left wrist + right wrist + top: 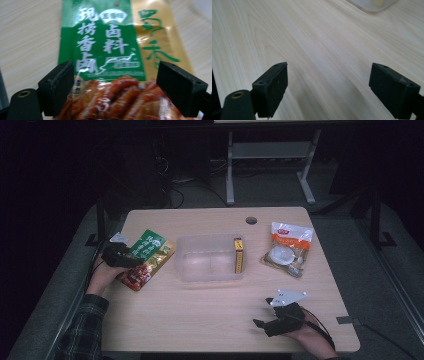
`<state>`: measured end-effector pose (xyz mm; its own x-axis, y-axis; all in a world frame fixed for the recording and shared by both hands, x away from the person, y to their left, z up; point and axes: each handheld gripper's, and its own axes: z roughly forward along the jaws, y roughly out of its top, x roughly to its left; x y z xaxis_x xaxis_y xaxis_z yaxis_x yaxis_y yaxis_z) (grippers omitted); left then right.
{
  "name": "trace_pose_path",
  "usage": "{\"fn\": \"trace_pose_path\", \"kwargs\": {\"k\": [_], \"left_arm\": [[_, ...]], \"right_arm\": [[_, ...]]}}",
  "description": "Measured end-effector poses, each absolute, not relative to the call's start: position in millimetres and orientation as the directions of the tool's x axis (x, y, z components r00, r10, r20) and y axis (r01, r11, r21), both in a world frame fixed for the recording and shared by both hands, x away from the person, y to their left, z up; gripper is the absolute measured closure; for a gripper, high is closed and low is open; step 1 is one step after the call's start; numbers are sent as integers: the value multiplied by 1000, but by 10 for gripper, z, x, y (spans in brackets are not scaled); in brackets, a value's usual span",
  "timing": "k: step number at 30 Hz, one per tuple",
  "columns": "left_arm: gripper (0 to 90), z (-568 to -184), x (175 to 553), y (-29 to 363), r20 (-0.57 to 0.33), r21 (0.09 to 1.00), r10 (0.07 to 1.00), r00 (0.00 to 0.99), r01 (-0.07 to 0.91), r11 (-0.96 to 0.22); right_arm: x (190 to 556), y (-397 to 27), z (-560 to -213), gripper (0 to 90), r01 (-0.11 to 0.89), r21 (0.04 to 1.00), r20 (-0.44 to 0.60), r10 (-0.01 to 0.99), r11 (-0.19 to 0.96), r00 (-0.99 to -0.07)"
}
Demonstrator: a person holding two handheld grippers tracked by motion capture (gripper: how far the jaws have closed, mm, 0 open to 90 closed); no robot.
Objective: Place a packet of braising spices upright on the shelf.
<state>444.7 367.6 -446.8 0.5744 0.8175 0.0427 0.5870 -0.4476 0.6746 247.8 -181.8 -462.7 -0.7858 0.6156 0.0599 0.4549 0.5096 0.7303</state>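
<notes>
A green, gold and red snack packet [149, 256] lies flat on the wooden table [200, 315] at the left. My left gripper [127, 261] hovers over its near end. In the left gripper view the packet [107, 45] runs under and between the two black jaws, which stand wide apart and do not press on it; the left gripper [115, 72] is open. My right gripper [262, 312] rests near the table's front right edge. In the right gripper view the right gripper [328, 75] is open over bare wood with nothing between its jaws.
A clear plastic container [186, 270] stands mid-table with a slim yellow box [238, 255] upright against its right wall; its corner [374, 5] shows in the right gripper view. An orange and white food bag [289, 249] lies to its right. A cable hole [251, 220] is at the far edge.
</notes>
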Motion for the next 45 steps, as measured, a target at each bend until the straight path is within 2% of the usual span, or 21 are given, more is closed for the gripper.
{"fn": "trace_pose_path", "kwargs": {"k": [2, 4, 8, 14, 26, 32, 37, 45], "left_arm": [[144, -4509, 4479, 3713, 16, 691, 828, 560, 593, -414], [139, -4549, 4530, 3756, 27, 658, 826, 562, 612, -438], [133, -4604, 4581, 3829, 4, 666, 837, 548, 623, -411], [128, -4672, 4621, 3923, -86, 678, 839, 537, 649, -346], [130, -4676, 4599, 3917, -77, 674, 852, 518, 656, -339], [151, -4654, 4591, 3839, -50, 650, 842, 537, 658, -381], [261, -4623, 4567, 3791, -25, 636, 830, 557, 650, -417], [670, -4572, 4530, 3776, -8, 626, 839, 544, 657, -420]], "right_arm": [[2469, -1819, -4628, 150, 455, 730, 62, 614, 511, -787], [2467, -1819, -4630, 150, 454, 727, 59, 611, 515, -789], [2470, -1824, -4632, 150, 459, 728, 64, 617, 509, -784], [2460, -1835, -4640, 149, 460, 728, 66, 616, 509, -785], [2445, -1830, -4638, 147, 459, 729, 71, 610, 508, -789], [2442, -1827, -4634, 148, 455, 729, 69, 607, 512, -792], [2440, -1819, -4637, 147, 453, 728, 69, 601, 515, -796], [2430, -1810, -4633, 148, 451, 726, 68, 598, 520, -799]]}}
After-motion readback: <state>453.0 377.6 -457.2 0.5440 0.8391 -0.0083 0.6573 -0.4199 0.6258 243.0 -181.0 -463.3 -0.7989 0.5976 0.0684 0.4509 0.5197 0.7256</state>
